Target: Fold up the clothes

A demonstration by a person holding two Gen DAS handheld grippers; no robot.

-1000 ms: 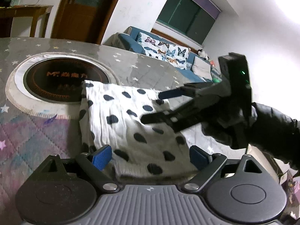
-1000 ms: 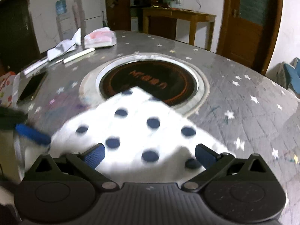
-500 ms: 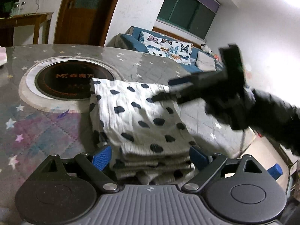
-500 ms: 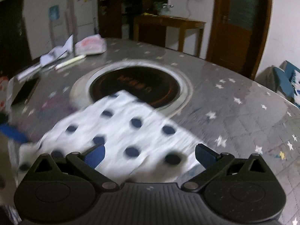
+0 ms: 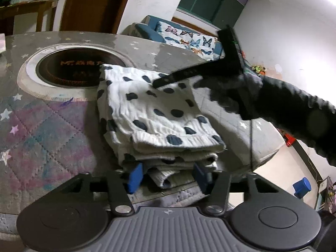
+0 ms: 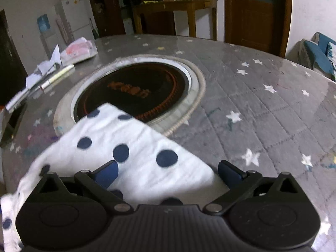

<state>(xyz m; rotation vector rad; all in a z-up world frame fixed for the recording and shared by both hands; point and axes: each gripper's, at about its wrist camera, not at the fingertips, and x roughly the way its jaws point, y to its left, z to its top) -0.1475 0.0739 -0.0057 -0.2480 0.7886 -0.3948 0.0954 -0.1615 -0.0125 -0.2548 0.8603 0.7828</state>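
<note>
Folded polka-dot cloth (image 5: 159, 113) lies on the bench (image 5: 52, 130), far corner over the round cooktop (image 6: 134, 92). Left tool (image 5: 168, 177) is closing, the stack's near edge between its pads; contact unclear. Right tool (image 6: 168, 173) gapes wide above the cloth; blurred from the left view. Papers (image 6: 63, 61) at the bench's far edge.

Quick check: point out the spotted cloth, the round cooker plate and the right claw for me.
spotted cloth (image 5: 159, 107), left wrist view, on its top folded layer.
cooker plate (image 6: 134, 88), right wrist view, on the dark glass middle.
right claw (image 6: 168, 172), right wrist view, midway between its blue fingertips, over the cloth.
</note>
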